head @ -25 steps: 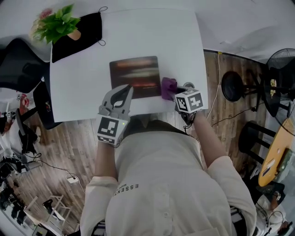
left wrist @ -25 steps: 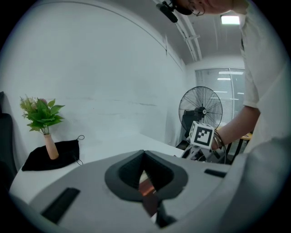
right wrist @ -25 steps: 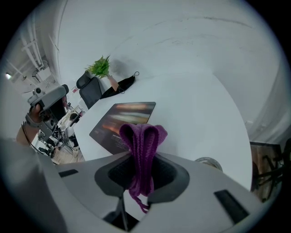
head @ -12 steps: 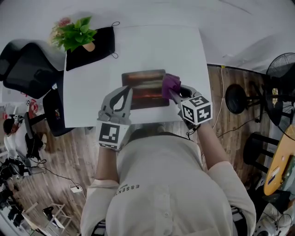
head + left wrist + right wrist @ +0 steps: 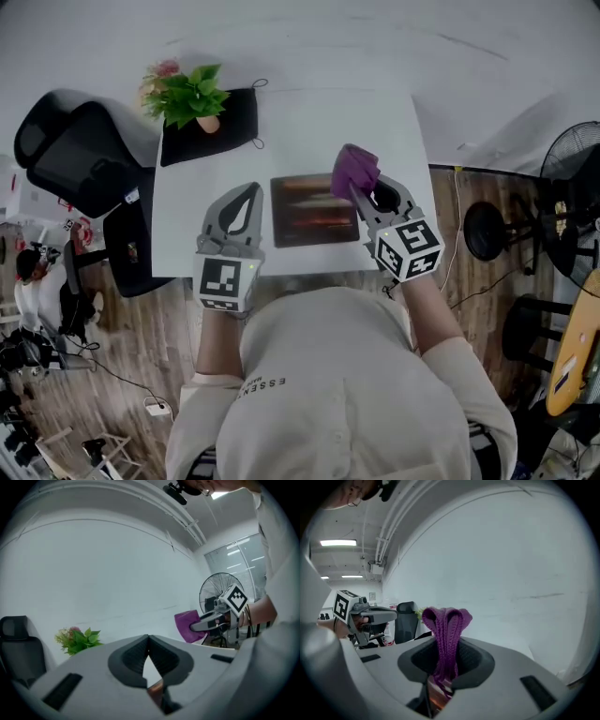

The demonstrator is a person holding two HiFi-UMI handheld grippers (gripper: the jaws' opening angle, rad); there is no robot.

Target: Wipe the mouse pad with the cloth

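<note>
The mouse pad (image 5: 314, 214), dark with reddish streaks, lies flat on the white table (image 5: 300, 122). My right gripper (image 5: 356, 191) is shut on a purple cloth (image 5: 354, 169), which it holds bunched above the pad's far right corner. In the right gripper view the cloth (image 5: 447, 618) stands up in folds out of the shut right gripper (image 5: 447, 643). My left gripper (image 5: 247, 193) hovers just left of the pad, shut with nothing in it. In the left gripper view the left gripper (image 5: 149, 641) has its pads together, and the cloth (image 5: 186, 625) shows beyond it.
A potted plant (image 5: 190, 94) stands on a black mat (image 5: 225, 127) at the table's far left. A black office chair (image 5: 75, 155) is off the table's left side. A fan (image 5: 574, 155) and a stool (image 5: 483, 230) stand on the wooden floor to the right.
My right gripper has carried the cloth from the pad's near right edge up to its far right corner. My left gripper has shifted off the pad's near left corner to its left side.
</note>
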